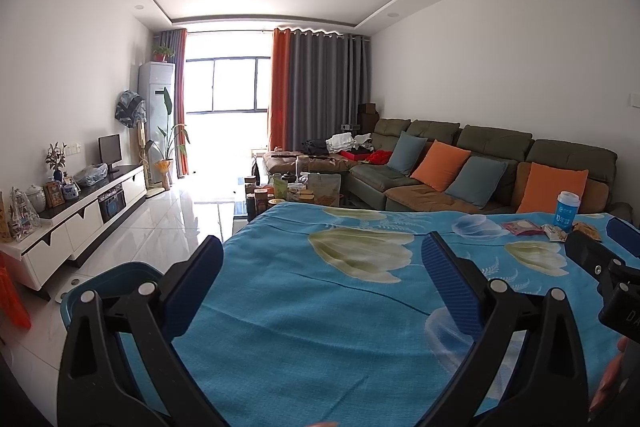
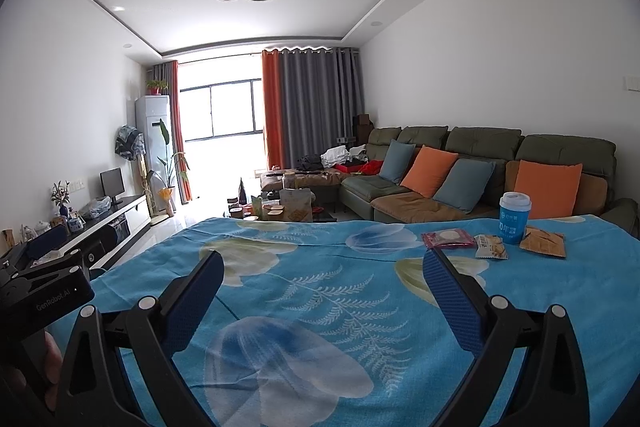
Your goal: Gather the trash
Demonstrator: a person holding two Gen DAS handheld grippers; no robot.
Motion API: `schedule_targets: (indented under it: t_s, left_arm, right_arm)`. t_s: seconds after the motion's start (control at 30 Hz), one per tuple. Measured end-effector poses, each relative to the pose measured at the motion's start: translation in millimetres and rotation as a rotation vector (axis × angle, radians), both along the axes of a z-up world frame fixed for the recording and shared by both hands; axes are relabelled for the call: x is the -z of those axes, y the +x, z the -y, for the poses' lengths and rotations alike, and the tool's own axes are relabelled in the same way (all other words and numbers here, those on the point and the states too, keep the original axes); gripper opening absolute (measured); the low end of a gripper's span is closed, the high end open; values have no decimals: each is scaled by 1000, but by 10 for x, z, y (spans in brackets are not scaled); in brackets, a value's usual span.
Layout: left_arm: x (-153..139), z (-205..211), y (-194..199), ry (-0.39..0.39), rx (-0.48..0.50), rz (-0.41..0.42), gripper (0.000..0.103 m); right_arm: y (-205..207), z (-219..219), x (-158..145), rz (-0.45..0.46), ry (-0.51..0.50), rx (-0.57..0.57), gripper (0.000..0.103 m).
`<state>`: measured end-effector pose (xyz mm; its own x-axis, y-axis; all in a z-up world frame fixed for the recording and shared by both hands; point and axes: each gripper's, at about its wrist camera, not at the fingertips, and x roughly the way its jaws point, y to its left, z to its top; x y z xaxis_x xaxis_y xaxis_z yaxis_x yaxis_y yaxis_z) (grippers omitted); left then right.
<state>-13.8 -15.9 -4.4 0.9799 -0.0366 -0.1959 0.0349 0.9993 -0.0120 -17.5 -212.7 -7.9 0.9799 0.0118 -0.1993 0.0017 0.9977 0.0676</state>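
Right wrist view: pink wrapper [image 2: 450,239] lies flat on tablecloth [image 2: 320,291], just past right gripper [image 2: 322,273] at 1 o'clock, long axis crosswise; both grippers' jaws apart, empty; left gripper [image 1: 322,255] farther.

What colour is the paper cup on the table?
The cup is blue with a white lid; the right wrist view shows it best.

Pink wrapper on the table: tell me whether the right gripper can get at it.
Probably yes. The right gripper is open, and only bare tablecloth lies between it and the pink wrapper.
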Motion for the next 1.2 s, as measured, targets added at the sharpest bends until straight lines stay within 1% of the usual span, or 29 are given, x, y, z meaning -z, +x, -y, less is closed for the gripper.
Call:
schedule_targets:
  t_s: [1.2]
  left_arm:
    - [-2,-17,-27,3,-5,3,97]
  right_arm:
    - [-13,-30,12,2,3,1,96]
